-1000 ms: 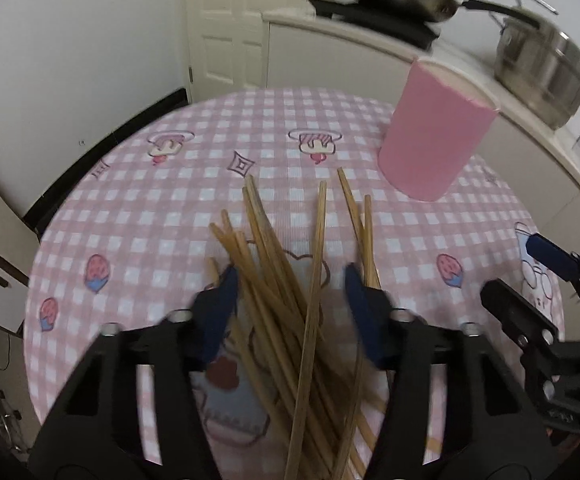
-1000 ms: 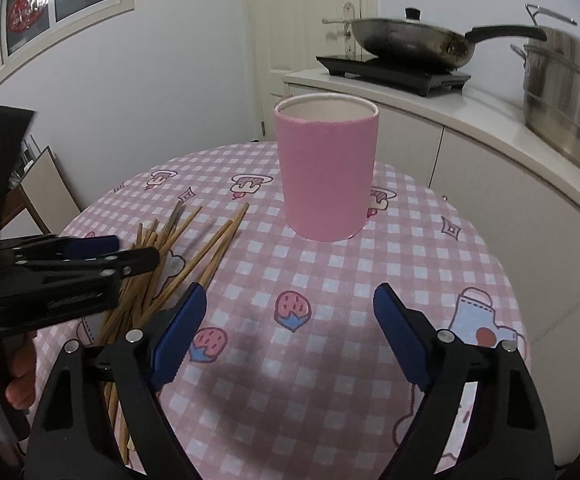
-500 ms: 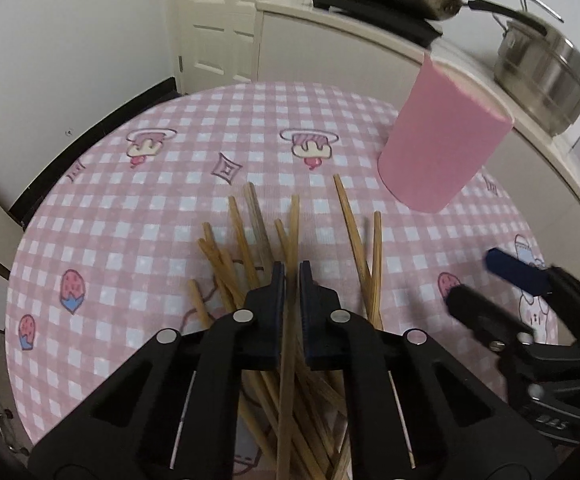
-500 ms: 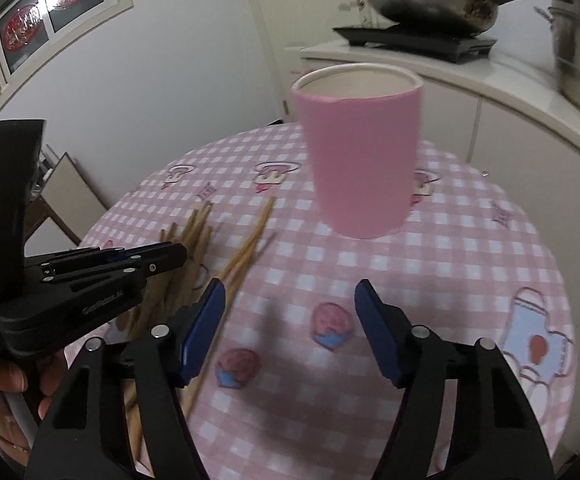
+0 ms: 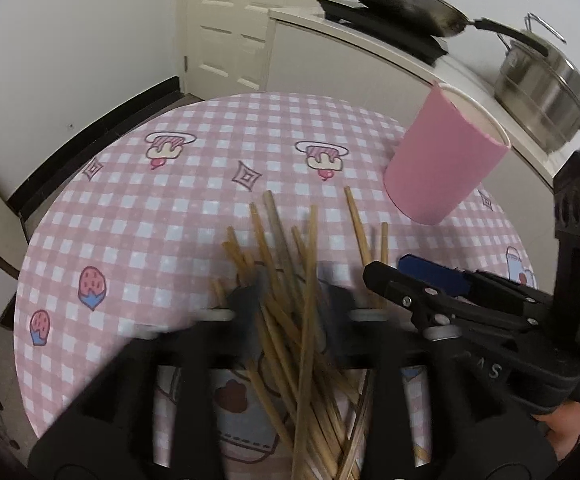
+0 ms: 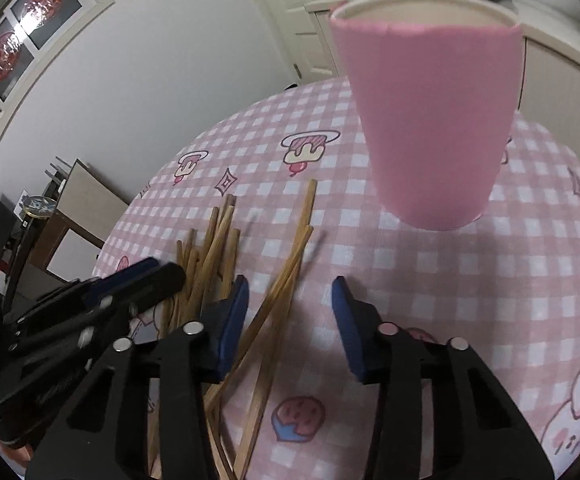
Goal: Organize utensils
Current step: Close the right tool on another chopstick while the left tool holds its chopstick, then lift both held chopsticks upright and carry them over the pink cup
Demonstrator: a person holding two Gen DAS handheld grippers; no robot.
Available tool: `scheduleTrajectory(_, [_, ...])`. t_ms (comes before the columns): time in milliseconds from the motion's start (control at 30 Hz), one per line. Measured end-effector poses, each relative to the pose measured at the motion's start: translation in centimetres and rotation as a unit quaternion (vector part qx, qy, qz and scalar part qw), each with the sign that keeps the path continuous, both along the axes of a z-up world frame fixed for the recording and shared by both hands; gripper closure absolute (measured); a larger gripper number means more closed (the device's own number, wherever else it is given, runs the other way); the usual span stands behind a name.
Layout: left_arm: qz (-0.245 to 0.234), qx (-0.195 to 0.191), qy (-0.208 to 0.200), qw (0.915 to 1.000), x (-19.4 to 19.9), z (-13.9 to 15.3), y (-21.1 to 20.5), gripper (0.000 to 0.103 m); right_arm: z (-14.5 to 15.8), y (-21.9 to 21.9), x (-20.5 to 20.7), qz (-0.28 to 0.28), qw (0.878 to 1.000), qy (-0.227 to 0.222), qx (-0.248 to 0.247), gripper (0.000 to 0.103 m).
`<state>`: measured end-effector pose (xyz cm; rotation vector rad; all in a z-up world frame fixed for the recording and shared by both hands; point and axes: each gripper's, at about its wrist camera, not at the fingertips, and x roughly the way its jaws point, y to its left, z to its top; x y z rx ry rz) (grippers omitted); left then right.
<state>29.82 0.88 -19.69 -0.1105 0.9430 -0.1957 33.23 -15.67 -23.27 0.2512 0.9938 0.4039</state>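
Left wrist view: the left tongs (image 5: pixel 295 300) are blurred by motion, and their two blue-padded fingers stand a moderate gap apart with several chopsticks of the pile running between them. One long chopstick (image 5: pixel 305 320) lies straight up the middle of that gap; whether the pads touch it cannot be told through the blur. The loose pile of light brown wooden chopsticks (image 5: pixel 286 276) fans out over the near middle of the round surface covered in pink and white checked cloth (image 5: pixel 162 184). The right tongs (image 5: pixel 393 276) reach in from the right edge, their tips just beside the rightmost chopsticks. A tall pink cylindrical cup with a white inside (image 5: pixel 441 160) stands upright toward the far right edge of the surface, apart from the pile. Past the surface, a white counter carries a dark frying pan (image 5: pixel 405 0) and a steel lidded pot (image 5: pixel 541 84).

Right wrist view: the right tongs (image 6: pixel 290 316) are spread fairly wide and grip nothing; a few wooden chopsticks (image 6: pixel 286 280) pass on the cloth (image 6: pixel 489 280) under the gap, nearer the left pad. The left tongs (image 6: pixel 158 276) come in from the left over the thicker part of the pile (image 6: pixel 210 248). The pink cup (image 6: pixel 429 112) stands upright straight ahead, close to the camera.
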Motion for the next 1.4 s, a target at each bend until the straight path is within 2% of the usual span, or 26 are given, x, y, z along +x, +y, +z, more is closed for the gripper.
scheduleTrajectory(33, [0.009,-0.005,-0.015,0.9998,-0.2,0.3,0.4,0.036,-0.1,0.0,0.1,-0.001,1.0,0.001,0.002,0.074])
scheduleTrajectory(133, [0.006,-0.01,-0.014,0.9998,-0.1,0.6,0.9,0.036,-0.1,0.1,0.5,0.001,1.0,0.001,0.009,0.087])
scheduleTrajectory(367, [-0.005,0.005,0.001,1.0,0.7,-0.1,0.3,0.037,0.6,-0.7,0.0,-0.001,1.0,-0.017,0.024,0.09])
scheduleTrajectory(567, [-0.022,0.031,0.024,0.999,2.3,-1.4,-1.3,0.056,0.8,-2.3,-0.4,-0.005,0.999,-0.021,0.036,0.09])
scheduleTrajectory(667, [-0.027,0.054,0.04,0.9974,3.2,-2.3,-1.9,0.068,0.8,-2.7,-0.4,-0.003,0.999,-0.018,0.044,0.091])
scheduleTrajectory(733, [-0.027,0.061,0.042,0.9969,3.5,-2.5,-2.2,0.072,0.8,-2.7,-0.3,-0.002,0.999,-0.019,0.047,0.091])
scheduleTrajectory(800, [-0.03,0.066,0.041,0.9965,3.5,-2.5,-2.3,0.092,0.8,-2.8,-0.3,-0.001,0.999,-0.018,0.049,0.091])
scheduleTrajectory(900, [-0.029,0.062,0.037,0.997,3.4,-2.3,-2.2,0.097,1.2,-2.9,-0.4,0.005,0.998,-0.02,0.055,0.091])
scheduleTrajectory(1100, [-0.023,0.029,0.0,0.9993,1.3,1.0,-1.6,0.097,3.1,-3.2,-1.6,0.015,0.997,-0.038,0.068,0.093])
scheduleTrajectory(1200, [-0.023,0.007,-0.029,0.9993,-0.4,3.8,-1.3,0.097,4.9,-3.3,-2.7,0.022,0.996,-0.056,0.071,0.093])
scheduleTrajectory(1400, [-0.024,-0.009,-0.104,0.9943,-4.7,10.3,-1.3,0.097,9.3,-3.0,-5.5,0.04,0.992,-0.111,0.053,0.095])
